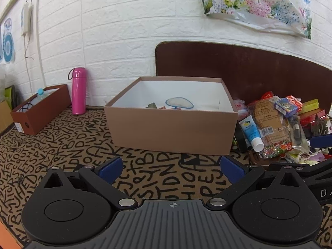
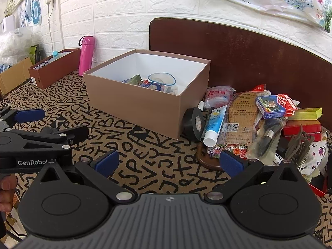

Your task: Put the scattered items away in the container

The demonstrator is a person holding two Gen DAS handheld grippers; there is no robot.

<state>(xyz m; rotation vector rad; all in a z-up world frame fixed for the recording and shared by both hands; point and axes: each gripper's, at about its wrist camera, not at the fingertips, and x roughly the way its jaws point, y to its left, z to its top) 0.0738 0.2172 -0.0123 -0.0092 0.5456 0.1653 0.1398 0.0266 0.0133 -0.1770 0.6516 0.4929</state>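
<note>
A tan cardboard box [image 1: 172,130] [image 2: 132,101] with a white inside stands open on the letter-patterned cloth; a blue-rimmed mesh item [image 2: 161,79] and small packets lie in it. To its right sits a heap of scattered items: a blue tube [image 2: 214,122], a black tape roll [image 2: 194,122], packaged insoles [image 2: 240,120], a card pack [image 2: 274,105], a yellow box [image 2: 307,113]. My left gripper [image 1: 170,169] is open and empty in front of the box. My right gripper [image 2: 169,162] is open and empty, its right pad [image 2: 231,162] near the heap's front edge.
A pink flask [image 1: 78,91] and a long brown box [image 1: 39,110] stand at the back left by the white brick wall. A dark brown board [image 1: 249,66] leans behind the heap. A hand [image 2: 6,193] holds the left gripper at the right view's left edge.
</note>
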